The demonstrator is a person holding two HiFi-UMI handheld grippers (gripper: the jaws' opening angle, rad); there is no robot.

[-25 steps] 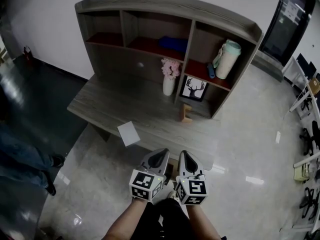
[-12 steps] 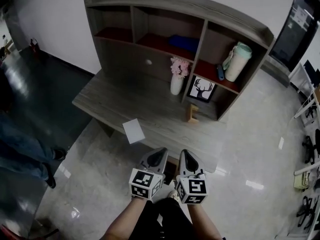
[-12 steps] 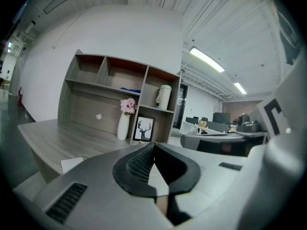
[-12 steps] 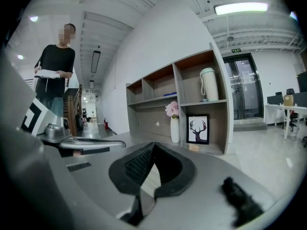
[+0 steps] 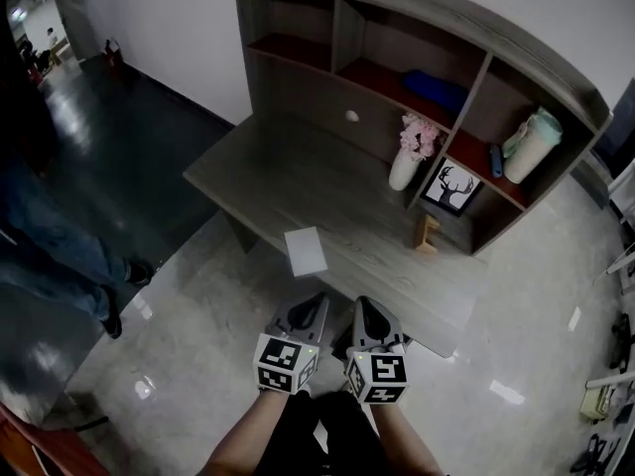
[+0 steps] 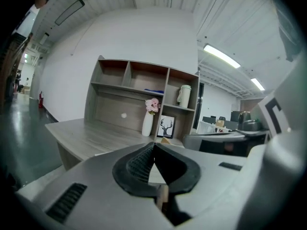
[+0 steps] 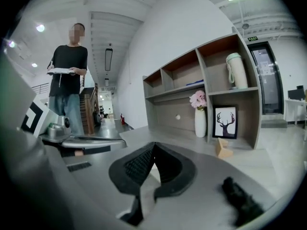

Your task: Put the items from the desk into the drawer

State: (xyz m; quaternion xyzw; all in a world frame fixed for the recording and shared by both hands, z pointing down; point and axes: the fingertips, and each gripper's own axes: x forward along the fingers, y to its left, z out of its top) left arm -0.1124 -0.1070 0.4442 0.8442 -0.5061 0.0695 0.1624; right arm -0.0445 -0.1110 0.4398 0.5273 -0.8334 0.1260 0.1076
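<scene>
Left gripper, right gripper nearer desk

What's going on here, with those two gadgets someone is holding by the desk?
A person stands before the desk holding two tools. The left hand-held gripper and the right hand-held gripper are both shut and empty, short of the desk. Nothing is put away yet: the card, vase and wooden stand sit on the desk, and the drawer is closed.

Grey wood-grain desk, white vase, pink flowers.
</scene>
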